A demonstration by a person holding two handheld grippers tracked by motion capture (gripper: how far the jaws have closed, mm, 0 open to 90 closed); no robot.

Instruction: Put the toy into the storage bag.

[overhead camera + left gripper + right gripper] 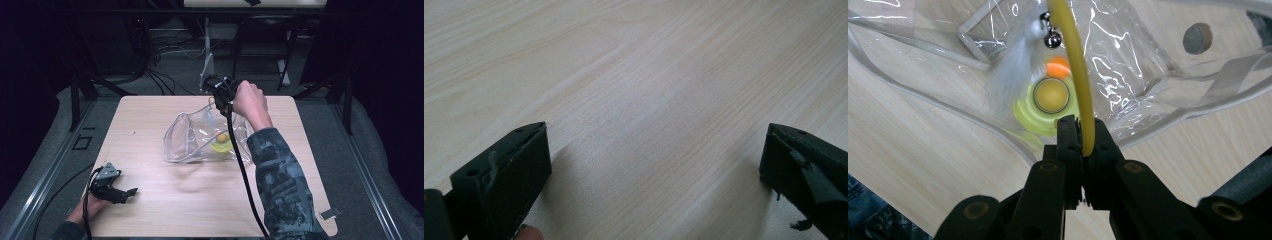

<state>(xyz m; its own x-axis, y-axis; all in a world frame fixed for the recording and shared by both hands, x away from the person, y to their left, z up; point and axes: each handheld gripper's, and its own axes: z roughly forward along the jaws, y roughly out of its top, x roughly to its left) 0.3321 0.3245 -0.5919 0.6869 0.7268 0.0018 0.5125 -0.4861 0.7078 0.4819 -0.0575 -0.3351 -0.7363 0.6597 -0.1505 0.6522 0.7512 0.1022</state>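
- Dark curtains and a tangle of floor cables (160,50) frame a pale wooden surface (165,210) with rounded corners, seen from above.
- Near the middle of that surface lies a clear plastic bag (185,137) with pale webbing trim, crumpled and open toward the far right.
- Inside the bag, toward its right end, sits a toy with a yellow-green base (221,145) and an orange-yellow ball on top.
- From the right gripper view the toy (1048,102) shows a round yellow centre on a lime disc, an orange bit beside it, a white feathery tuft (1010,70) and a small metal bell (1052,39) above; it looks blurred, so finer detail is hard to tell.
- The right gripper (220,90) is held by a hand (250,100) over the far edge of the bag, its black cable (245,175) trailing back along a camouflage sleeve (280,185).
- Its fingers (1068,145) are pressed together, pinching a thin yellow rod (1079,75) that runs up from them toward the bell and over the toy.
- The left gripper (112,187) rests low at the near left corner of the surface, well apart from the bag.
- Its fingers (509,175) are spread wide with bare wood grain between them, grasping nothing.
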